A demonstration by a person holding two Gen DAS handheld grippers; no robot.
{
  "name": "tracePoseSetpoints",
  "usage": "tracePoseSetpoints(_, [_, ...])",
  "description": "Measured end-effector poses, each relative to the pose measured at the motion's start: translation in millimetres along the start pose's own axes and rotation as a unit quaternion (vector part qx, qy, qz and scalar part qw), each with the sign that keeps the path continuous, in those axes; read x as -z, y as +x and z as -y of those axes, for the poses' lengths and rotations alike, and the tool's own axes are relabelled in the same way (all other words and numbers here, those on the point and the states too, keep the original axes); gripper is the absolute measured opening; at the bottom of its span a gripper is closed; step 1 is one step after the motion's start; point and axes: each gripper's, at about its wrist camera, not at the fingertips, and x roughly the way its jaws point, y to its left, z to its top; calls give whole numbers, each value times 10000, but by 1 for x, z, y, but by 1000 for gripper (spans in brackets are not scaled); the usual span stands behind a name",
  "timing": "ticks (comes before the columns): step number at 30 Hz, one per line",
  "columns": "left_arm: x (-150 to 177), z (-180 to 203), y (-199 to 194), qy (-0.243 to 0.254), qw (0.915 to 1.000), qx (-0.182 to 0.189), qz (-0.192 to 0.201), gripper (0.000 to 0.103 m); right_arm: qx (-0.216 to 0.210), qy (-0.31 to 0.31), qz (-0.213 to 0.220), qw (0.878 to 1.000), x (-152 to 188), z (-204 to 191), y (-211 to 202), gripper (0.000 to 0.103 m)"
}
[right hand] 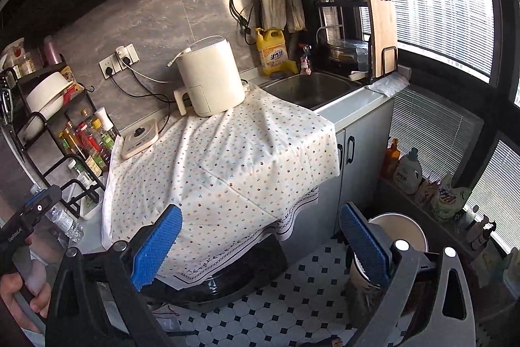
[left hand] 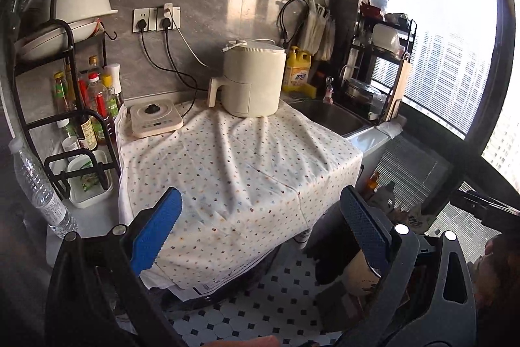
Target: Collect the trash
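Left tongs (left hand: 261,200) spread wide over the near edge of the tabletop (left hand: 94,220), blue pads (left hand: 156,230) far apart with nothing between; right tongs (right hand: 260,213) likewise agape and unladen, hanging over the same front edge. Below both, spotted cloth (left hand: 240,165) draped across the tabletop and down its front, rumpled into folds. Past the cloth to the right, steel sink (right hand: 308,86) sunk above a grey cabinet (right hand: 364,135). Against the left wall, black wire rack (left hand: 70,60) crowded with sauce bottles (left hand: 97,96). At the back of the cloth, cream air fryer (left hand: 252,80) upright, handle turned left. Just left of it, flat induction cooker (left hand: 156,117) with a black knob on top. On the floor at lower right, just behind the right pad, white round bucket (right hand: 403,233), contents hard to make out. Behind the sink, yellow detergent jug (left hand: 297,70). Smallest, and perhaps the trash in question: clear plastic water bottle (left hand: 42,187) on the bare tabletop left of the cloth, leaning, near a white tray (left hand: 91,184), well apart from both tongs.
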Motion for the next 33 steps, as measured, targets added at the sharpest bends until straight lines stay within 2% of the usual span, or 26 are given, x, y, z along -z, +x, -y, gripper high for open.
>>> tracePoseSetpoints(5, [7,1,-14,24,9999,-10,121,97,-50,-74,66,9999,10,-7,-11,95])
tracePoseSetpoints(17, [33,16,-28,48,9998,184,17,97,29,-37,39,10000,37,-7,-29,95])
tracePoseSetpoints(33, [35,10,-27,-18,9998,218,-9,97,89,-65,44,9999,39,-9,-32,95])
